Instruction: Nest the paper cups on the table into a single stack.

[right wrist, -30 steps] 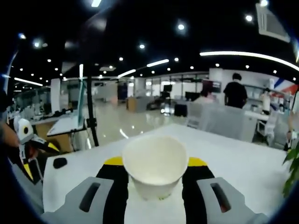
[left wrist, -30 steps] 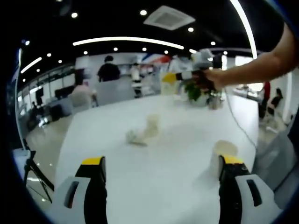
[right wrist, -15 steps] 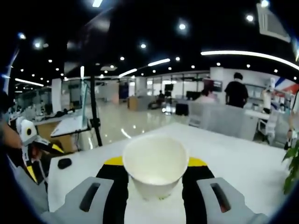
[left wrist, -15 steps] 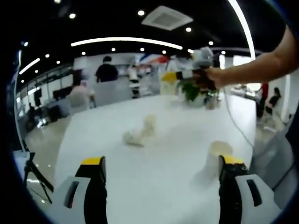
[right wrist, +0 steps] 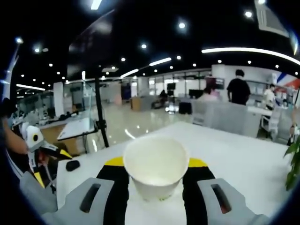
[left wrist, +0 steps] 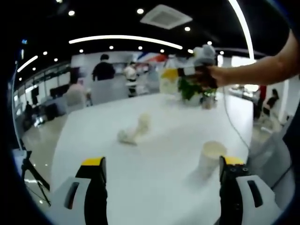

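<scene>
The right gripper clenches a white paper cup; the upright white paper cup stands at two o'clock beside the released left gripper.

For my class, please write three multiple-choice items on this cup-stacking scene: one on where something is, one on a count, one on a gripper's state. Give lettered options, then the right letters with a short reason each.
1. Where does the upright paper cup stand in the left gripper view?
A. Near the left gripper's right-hand jaw
B. On the floor
C. Inside the potted plant

2. How many cups does the right gripper hold?
A. None
B. One
C. Three

3. What is the state of the left gripper?
A. Shut on a cup
B. Open, holding nothing
C. Shut on a cable

Answers:
1. A: the cup stands on the white table close to that jaw.
2. B: a single white cup sits between its jaws.
3. B: its jaws stand wide apart with bare table between them.
</scene>
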`<state>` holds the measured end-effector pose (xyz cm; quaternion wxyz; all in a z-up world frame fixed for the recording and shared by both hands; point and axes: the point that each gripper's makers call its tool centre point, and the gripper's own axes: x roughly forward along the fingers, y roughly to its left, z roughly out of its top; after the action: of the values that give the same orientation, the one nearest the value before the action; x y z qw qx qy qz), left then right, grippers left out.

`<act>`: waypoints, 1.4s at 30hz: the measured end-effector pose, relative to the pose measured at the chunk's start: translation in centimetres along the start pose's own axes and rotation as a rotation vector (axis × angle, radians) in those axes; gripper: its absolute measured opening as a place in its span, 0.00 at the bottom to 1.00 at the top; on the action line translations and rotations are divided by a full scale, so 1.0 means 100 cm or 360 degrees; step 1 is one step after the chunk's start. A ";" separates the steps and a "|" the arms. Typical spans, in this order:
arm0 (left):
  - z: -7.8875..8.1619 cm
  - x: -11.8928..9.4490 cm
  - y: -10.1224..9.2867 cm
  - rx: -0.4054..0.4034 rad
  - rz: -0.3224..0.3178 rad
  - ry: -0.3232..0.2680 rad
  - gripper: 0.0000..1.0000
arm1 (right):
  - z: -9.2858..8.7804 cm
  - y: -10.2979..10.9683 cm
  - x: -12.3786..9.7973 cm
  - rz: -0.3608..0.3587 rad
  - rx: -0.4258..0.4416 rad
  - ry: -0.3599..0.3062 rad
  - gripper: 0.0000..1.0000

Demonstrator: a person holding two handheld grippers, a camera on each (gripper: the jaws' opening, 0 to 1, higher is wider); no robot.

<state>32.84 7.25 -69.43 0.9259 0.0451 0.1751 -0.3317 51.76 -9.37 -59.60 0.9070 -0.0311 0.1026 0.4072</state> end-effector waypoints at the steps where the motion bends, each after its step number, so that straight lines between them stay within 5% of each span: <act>1: 0.000 0.000 0.000 -0.0001 -0.0001 0.0000 0.98 | 0.002 0.002 -0.002 0.0001 -0.0006 -0.0002 0.41; 11: 0.006 -0.003 -0.003 0.0011 0.0005 -0.0004 0.98 | 0.006 0.010 -0.015 -0.0028 -0.0060 0.0023 0.42; 42: 0.007 0.000 -0.019 0.0029 -0.0014 -0.0025 0.98 | 0.003 0.075 -0.060 0.0147 -0.0091 -0.0013 0.42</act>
<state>31.82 5.64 -68.66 0.9253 0.0502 0.1649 -0.3377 42.35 -8.72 -57.89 0.8864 -0.0505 0.0887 0.4516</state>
